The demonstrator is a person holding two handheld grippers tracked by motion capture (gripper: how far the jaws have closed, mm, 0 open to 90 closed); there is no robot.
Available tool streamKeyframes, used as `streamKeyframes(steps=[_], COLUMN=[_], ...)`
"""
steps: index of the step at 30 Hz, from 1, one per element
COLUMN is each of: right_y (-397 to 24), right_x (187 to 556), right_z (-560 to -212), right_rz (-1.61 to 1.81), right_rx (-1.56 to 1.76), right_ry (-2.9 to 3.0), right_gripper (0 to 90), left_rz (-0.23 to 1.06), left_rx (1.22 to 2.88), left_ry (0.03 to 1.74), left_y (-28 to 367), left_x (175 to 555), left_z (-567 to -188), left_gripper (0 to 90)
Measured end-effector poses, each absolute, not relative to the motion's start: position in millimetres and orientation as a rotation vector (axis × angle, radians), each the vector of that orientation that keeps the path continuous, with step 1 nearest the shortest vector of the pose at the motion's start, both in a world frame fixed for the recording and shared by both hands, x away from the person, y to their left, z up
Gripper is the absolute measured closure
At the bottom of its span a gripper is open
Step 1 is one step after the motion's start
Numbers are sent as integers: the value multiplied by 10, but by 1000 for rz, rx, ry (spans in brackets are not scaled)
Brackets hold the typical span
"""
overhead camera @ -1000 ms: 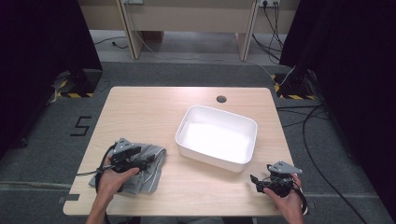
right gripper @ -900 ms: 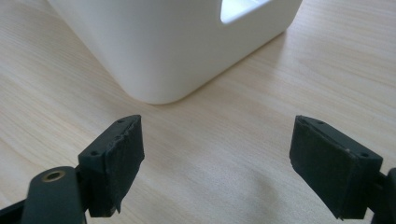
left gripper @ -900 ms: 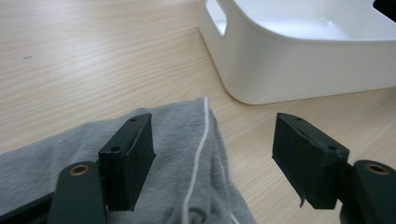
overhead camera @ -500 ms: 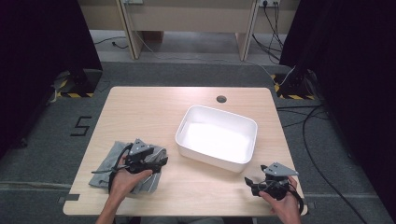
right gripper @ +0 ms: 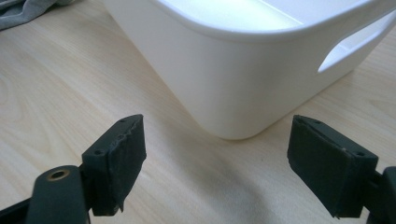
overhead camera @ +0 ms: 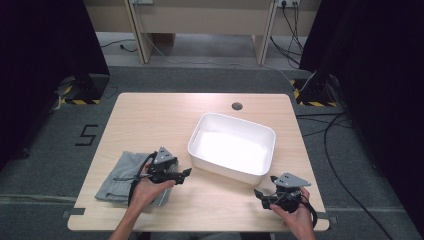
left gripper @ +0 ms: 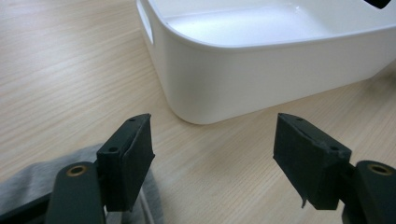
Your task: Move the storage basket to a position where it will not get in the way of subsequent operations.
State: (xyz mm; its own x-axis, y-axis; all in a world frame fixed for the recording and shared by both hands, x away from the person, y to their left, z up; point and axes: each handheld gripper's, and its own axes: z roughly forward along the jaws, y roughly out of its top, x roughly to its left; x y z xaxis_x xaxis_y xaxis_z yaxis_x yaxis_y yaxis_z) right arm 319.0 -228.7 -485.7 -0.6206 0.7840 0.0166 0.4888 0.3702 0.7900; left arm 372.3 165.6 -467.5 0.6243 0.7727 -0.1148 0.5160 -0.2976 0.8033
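Grippers both empty beside the white bin, cloth lying on the table.

I see my left gripper (overhead camera: 186,173) with jaws wide and nothing between them, hovering at the right edge of the grey cloth (overhead camera: 120,176), which lies flat on the wooden table (overhead camera: 150,115) at its front left, apart from the white bin (overhead camera: 231,150). My right gripper (overhead camera: 258,193) has its jaws wide too, pointing at the bin's near corner. I judge the main risk is at the left side: its jaws look past the cloth toward the bin wall, so closing here would catch only a thin edge, or nothing. If the right one advances, it could push the light bin across the table.
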Motion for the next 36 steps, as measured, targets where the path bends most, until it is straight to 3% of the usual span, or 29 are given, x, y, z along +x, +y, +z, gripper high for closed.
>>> streamKeyframes(steps=[13,21,36], right_y=[-2277,-2166,-2142], right_x=[3387,3536,4035], right_z=[-4843,-4825,-4806], right_rz=[1120,1106,1183], right_rx=[1171,1134,1065], right_ry=[2192,2215,2310], right_gripper=[236,193,196], left_rz=[373,381,384], left_rx=[1978,1978,1927], left_ry=[998,1012,1087], left_y=[1477,1471,1547], left_x=[3873,3895,4048], left_z=[-4684,-4715,-4743], left_gripper=[273,269,264])
